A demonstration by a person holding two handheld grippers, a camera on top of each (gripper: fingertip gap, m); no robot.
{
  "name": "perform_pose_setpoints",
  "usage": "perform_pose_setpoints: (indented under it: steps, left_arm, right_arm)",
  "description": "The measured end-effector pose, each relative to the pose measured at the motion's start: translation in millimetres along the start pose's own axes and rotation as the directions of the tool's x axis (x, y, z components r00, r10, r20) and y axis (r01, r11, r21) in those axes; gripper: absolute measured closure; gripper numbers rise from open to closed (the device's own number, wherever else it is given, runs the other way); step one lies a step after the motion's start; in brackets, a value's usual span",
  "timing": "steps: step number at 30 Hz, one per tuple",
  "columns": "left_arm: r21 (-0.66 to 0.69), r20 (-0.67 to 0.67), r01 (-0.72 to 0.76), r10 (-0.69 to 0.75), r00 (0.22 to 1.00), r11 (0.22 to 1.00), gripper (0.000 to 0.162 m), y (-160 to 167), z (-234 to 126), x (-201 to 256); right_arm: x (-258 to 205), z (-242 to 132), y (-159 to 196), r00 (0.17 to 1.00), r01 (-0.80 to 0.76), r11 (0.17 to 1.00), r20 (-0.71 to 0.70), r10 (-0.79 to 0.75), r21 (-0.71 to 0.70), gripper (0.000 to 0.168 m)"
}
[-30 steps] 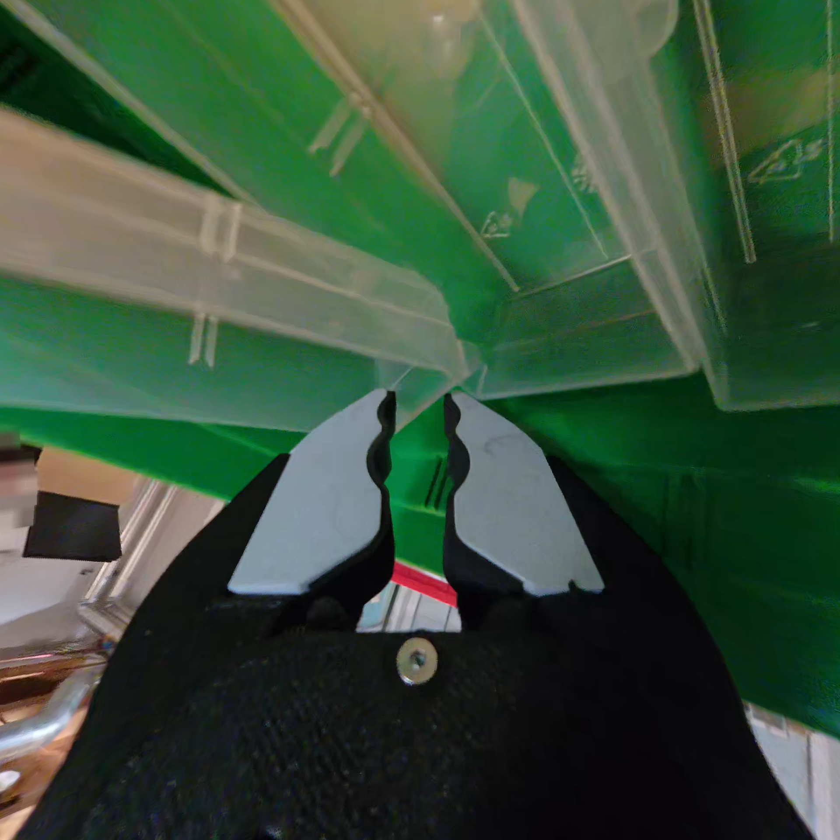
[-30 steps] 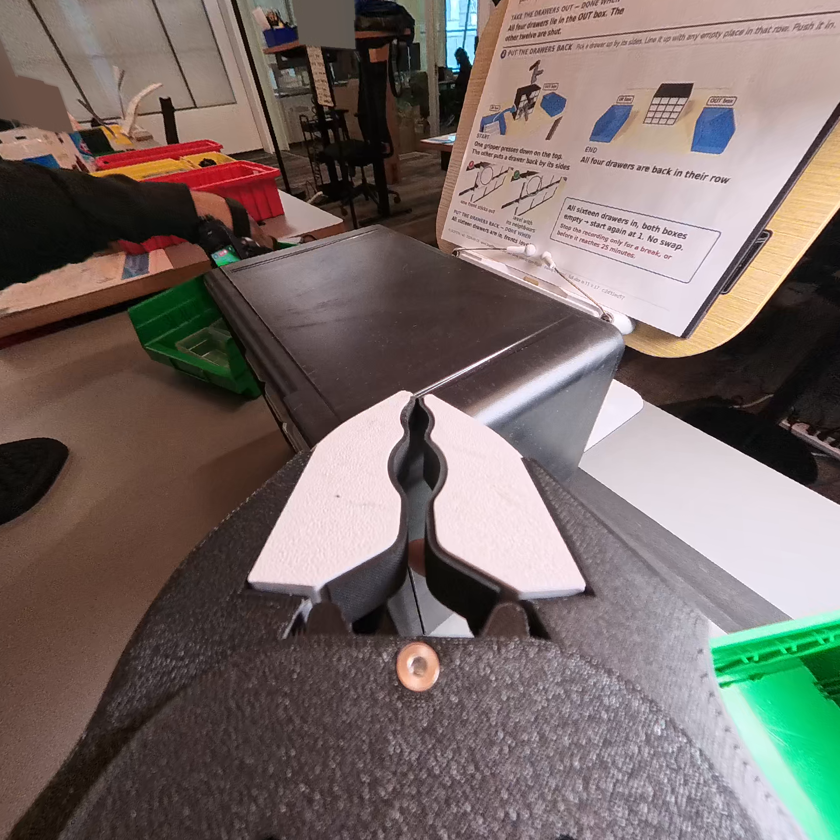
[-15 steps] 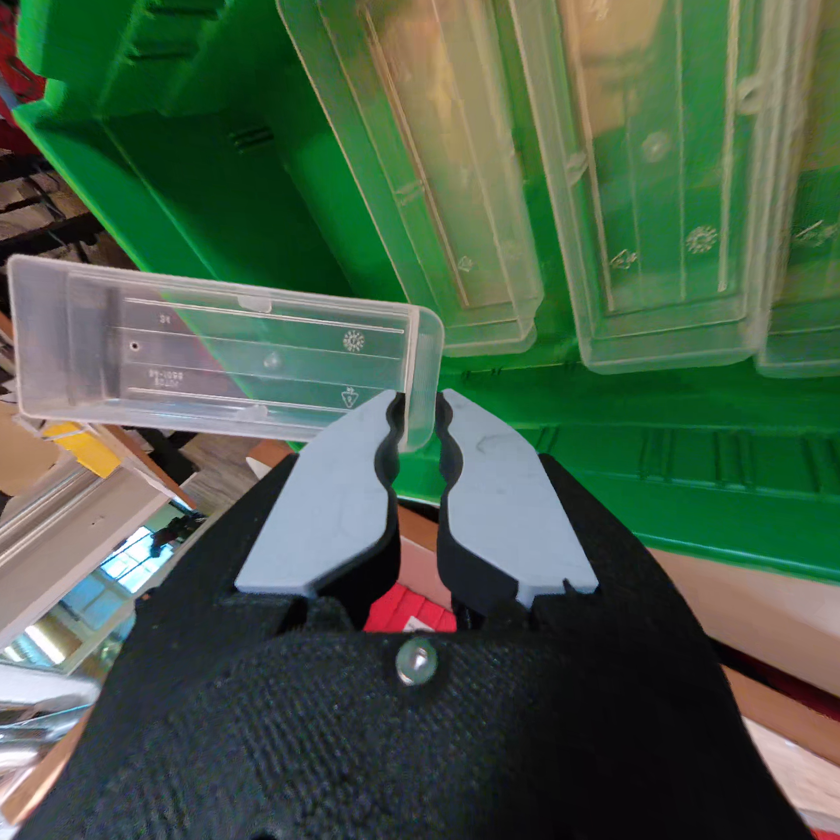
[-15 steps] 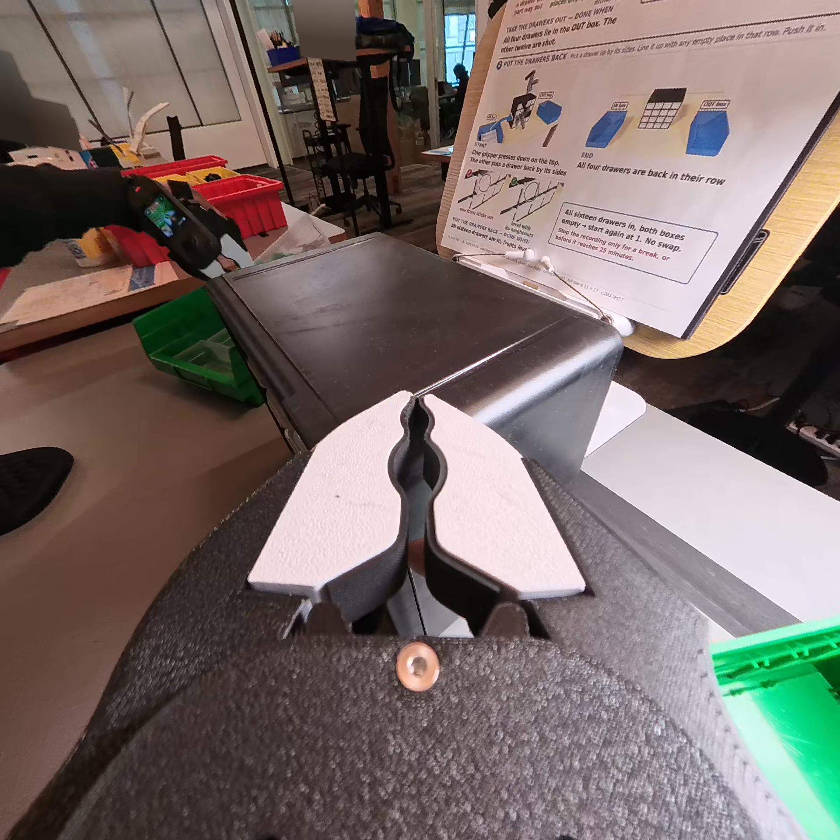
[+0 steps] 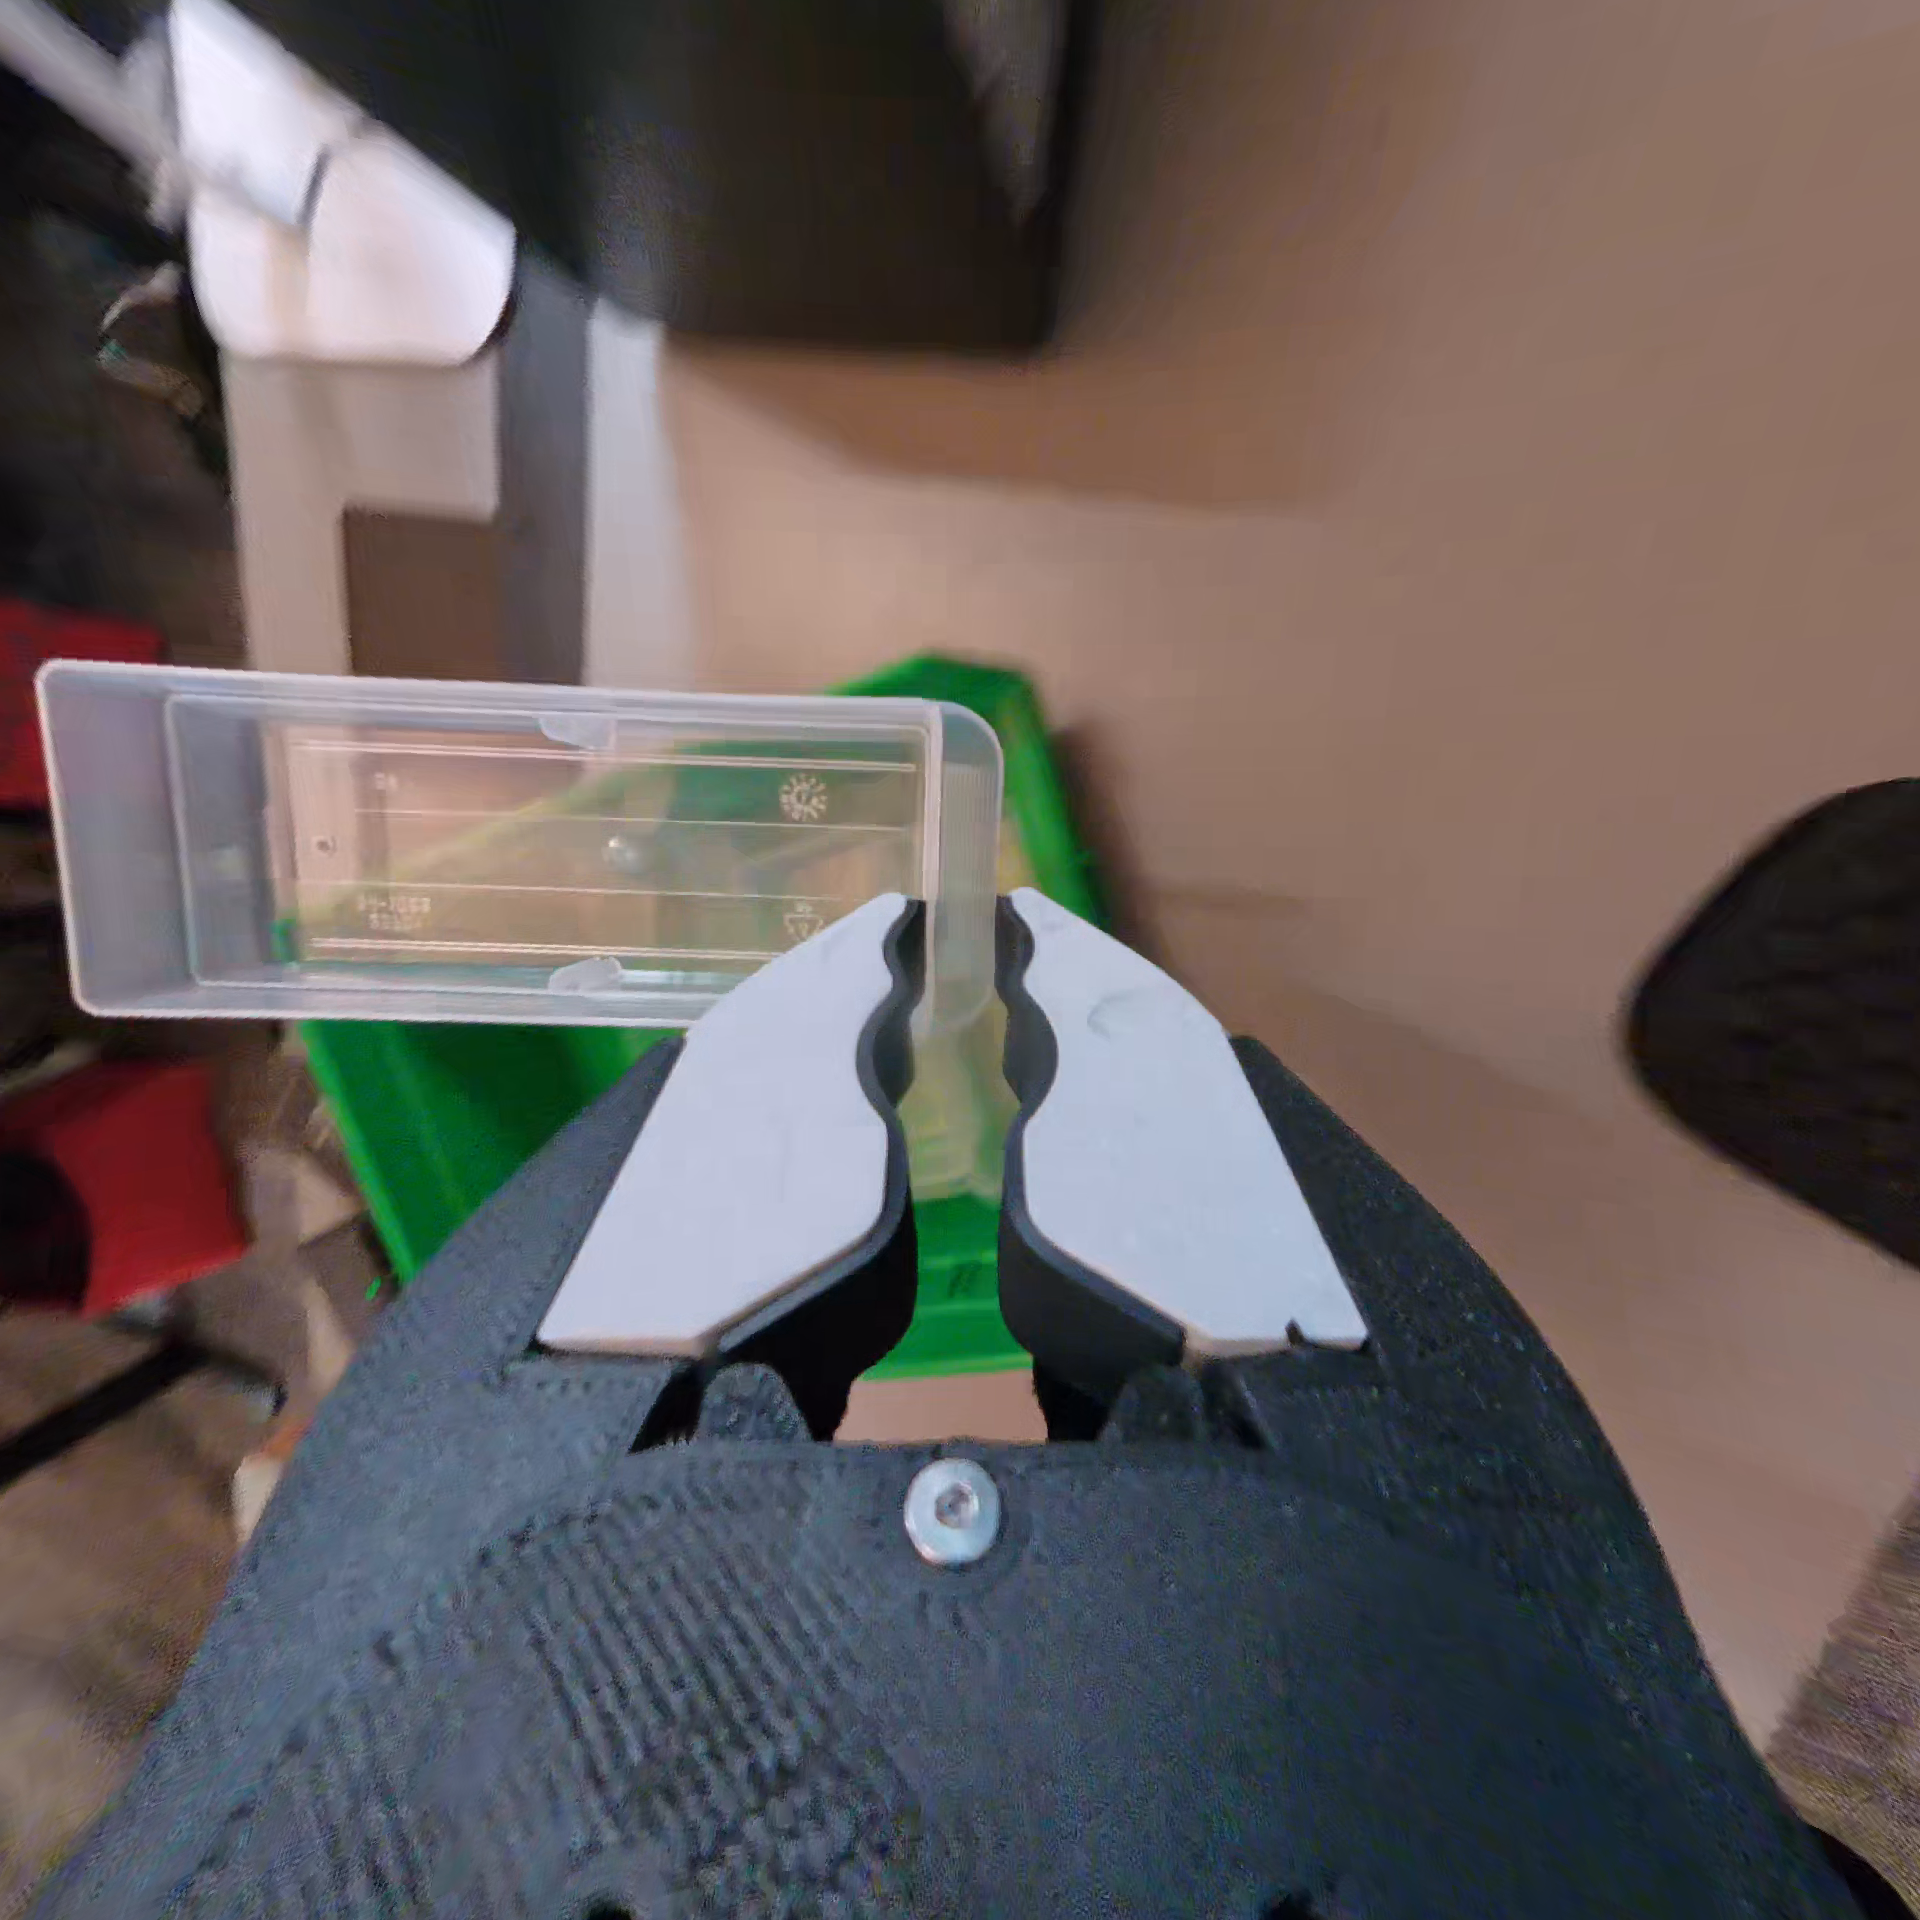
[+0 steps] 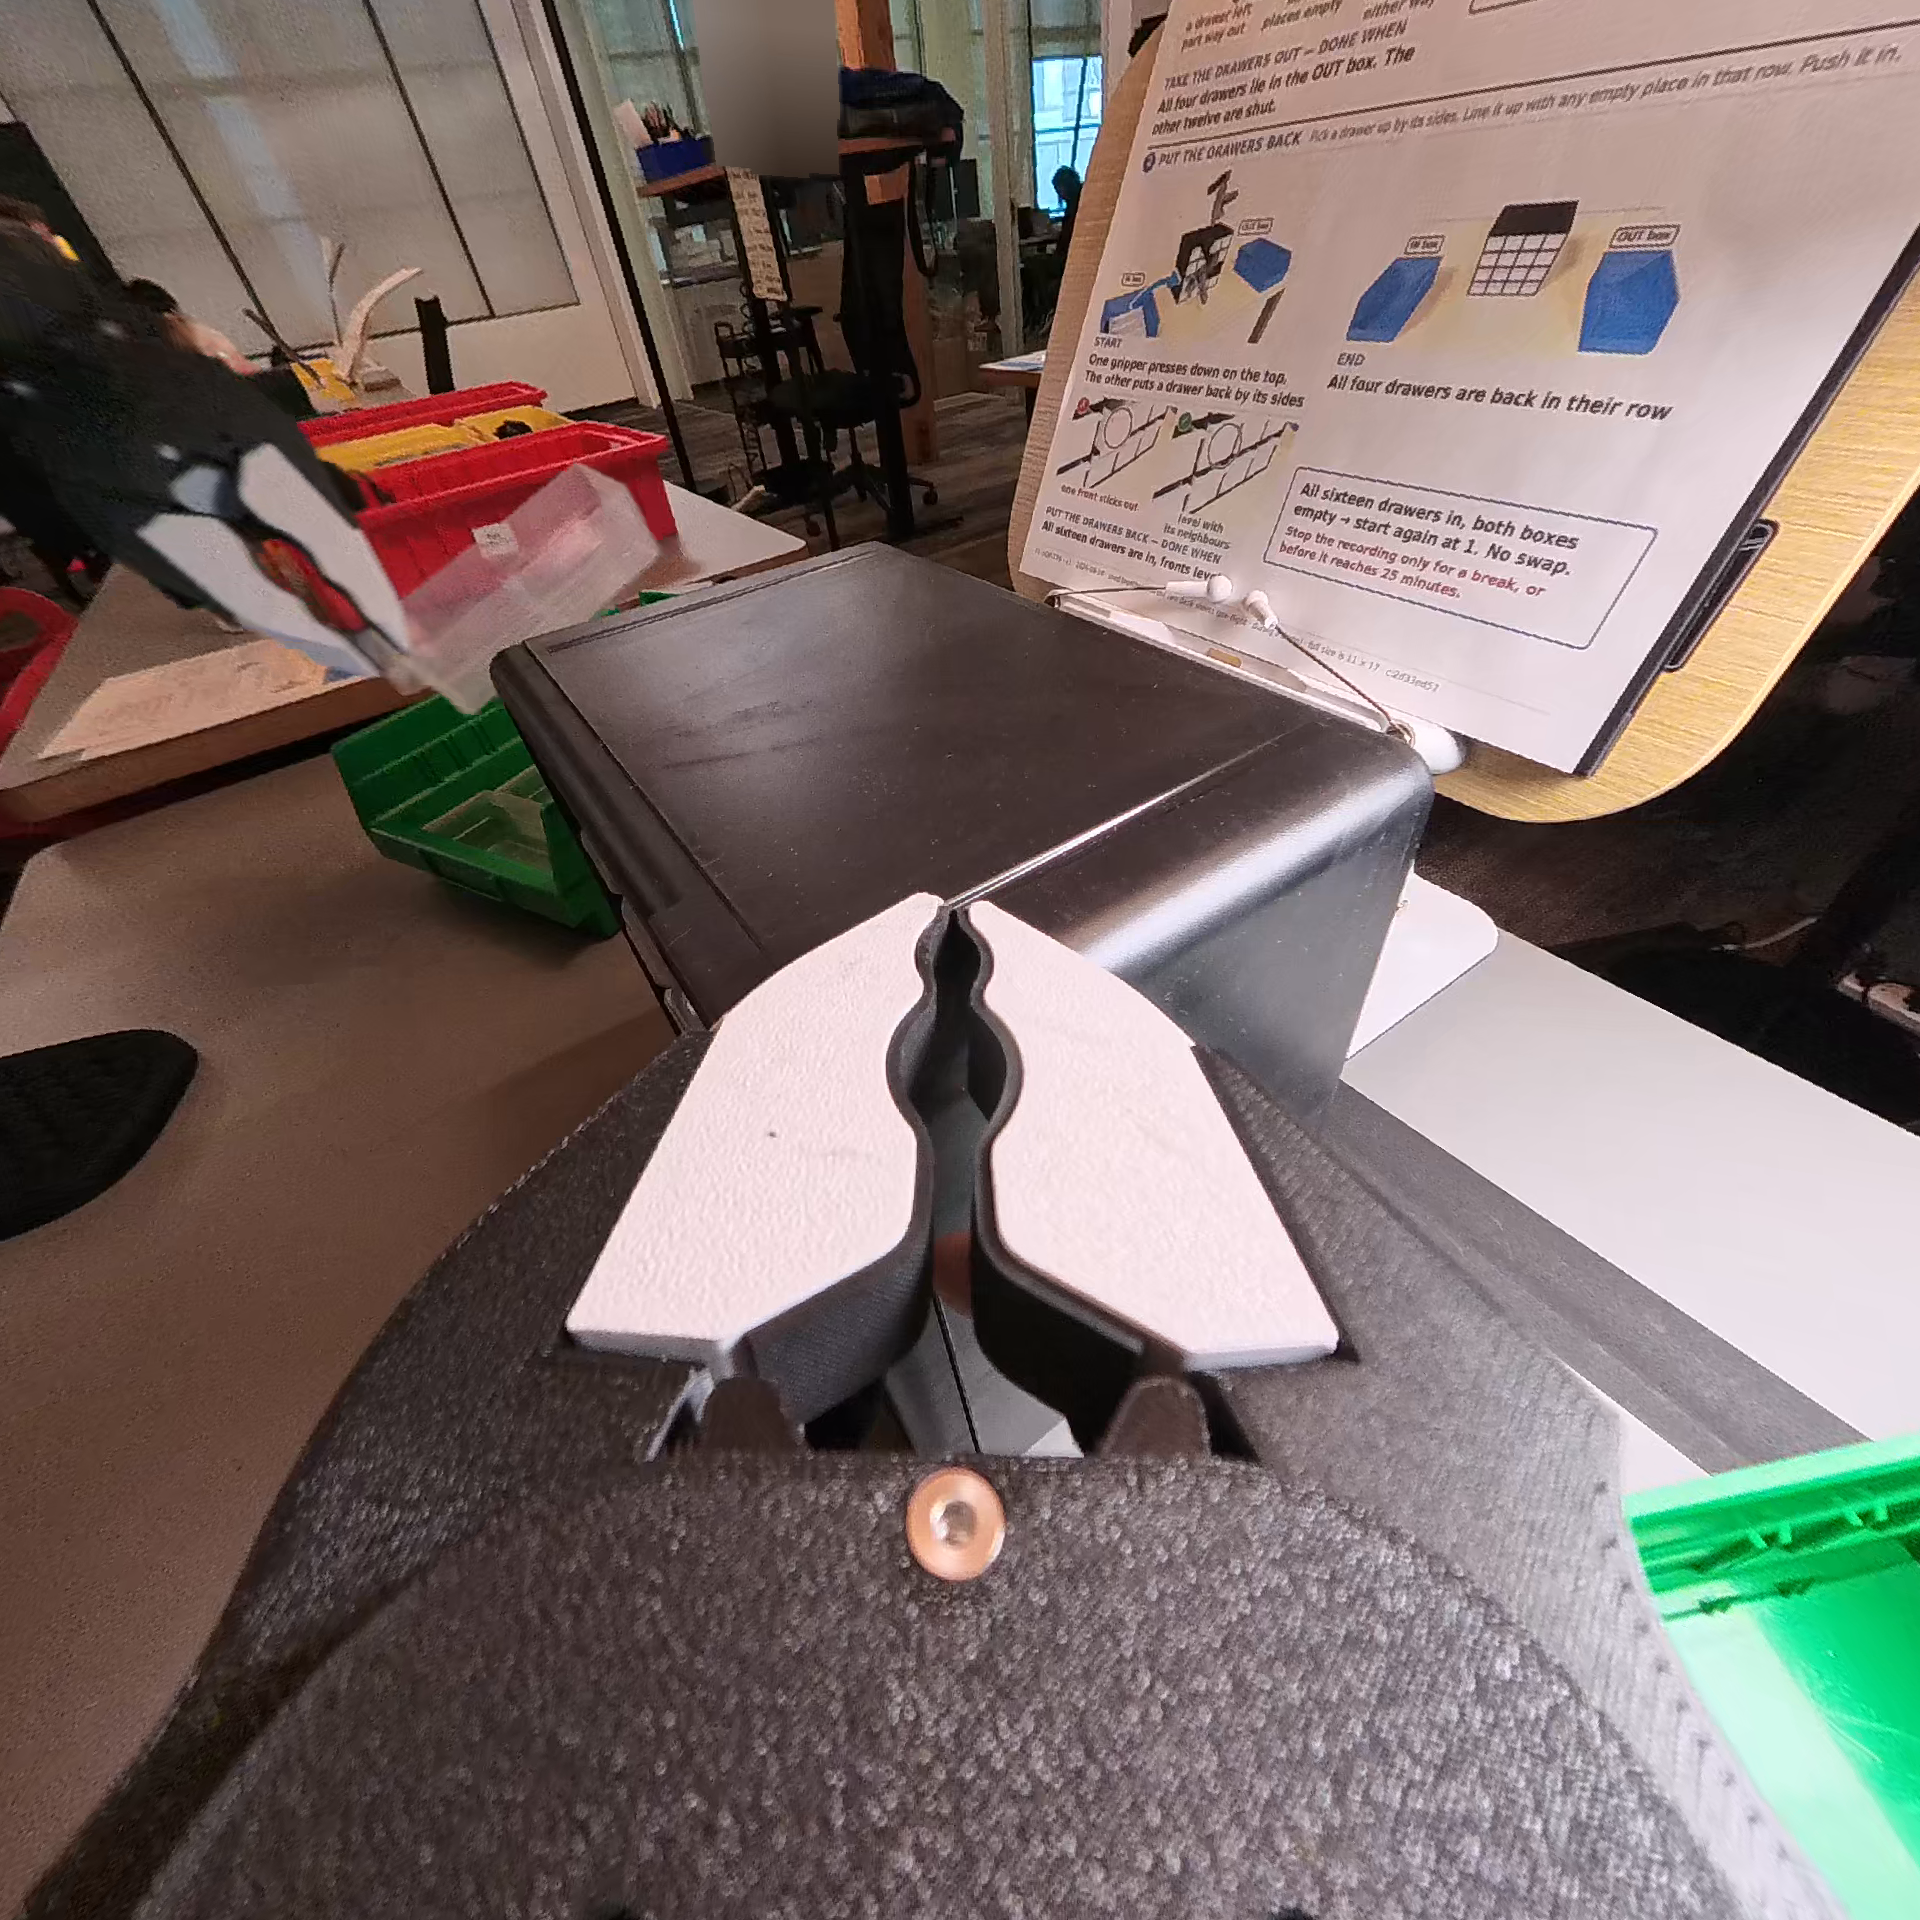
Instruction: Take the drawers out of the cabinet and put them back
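Observation:
My left gripper is shut on the front end of a clear plastic drawer, which sticks out to the left in the air. In the right wrist view the left gripper carries that drawer above the far left corner of the black cabinet. My right gripper is shut and empty, its tips resting on the cabinet's top near the right edge. A green bin with more clear drawers stands left of the cabinet and shows behind the held drawer.
A second green bin is at the lower right. An instruction board stands behind the cabinet. Red and yellow bins sit on a far table. A black pad lies on the tan table.
My left gripper has lifted the clear drawer out of the green bin and swung it up towards the cabinet. The right gripper has stayed on the cabinet top.

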State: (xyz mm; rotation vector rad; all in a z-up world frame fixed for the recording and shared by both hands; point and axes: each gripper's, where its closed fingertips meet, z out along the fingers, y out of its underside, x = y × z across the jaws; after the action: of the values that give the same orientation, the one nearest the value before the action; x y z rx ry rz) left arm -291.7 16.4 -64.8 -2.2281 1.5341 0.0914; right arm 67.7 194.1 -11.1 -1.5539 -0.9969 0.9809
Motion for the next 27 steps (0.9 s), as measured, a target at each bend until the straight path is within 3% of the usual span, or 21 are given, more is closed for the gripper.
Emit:
perform_pose_setpoints:
  steps: [4,8,11,14,19,27]
  left_arm:
    - [0.148,-0.233,-0.03,0.065,0.97,0.989,0.149,-67,-31,68]
    - [0.272,-0.452,-0.012,0.138,0.881,0.962,0.149,-124,-57,121]
    - [0.33,-0.571,0.049,0.158,0.805,0.943,0.149,-156,-66,141]
    - [0.29,-0.65,0.12,0.103,0.753,0.95,0.149,-173,-57,143]
    - [0.177,-0.656,0.188,-0.027,0.755,0.966,0.149,-186,-31,123]
    - [0.135,-0.584,0.169,-0.06,0.81,0.976,0.149,-196,-22,107]
  right_arm:
    - [0,0,0,1.0,0.004,1.0,-0.004,-0.004,-0.002,0.168]
    - [0,0,0,1.0,0.017,1.0,-0.016,-0.017,-0.01,0.168]
    - [0,0,0,0.999,0.024,1.0,-0.022,-0.024,-0.013,0.168]
    - [0,-1,0,1.0,0.022,1.0,-0.019,-0.022,-0.01,0.168]
    - [-1,-1,1,0.999,0.028,1.0,-0.017,-0.028,-0.012,0.168]
    - [-1,-1,1,1.0,0.023,1.0,-0.003,-0.023,-0.008,0.168]
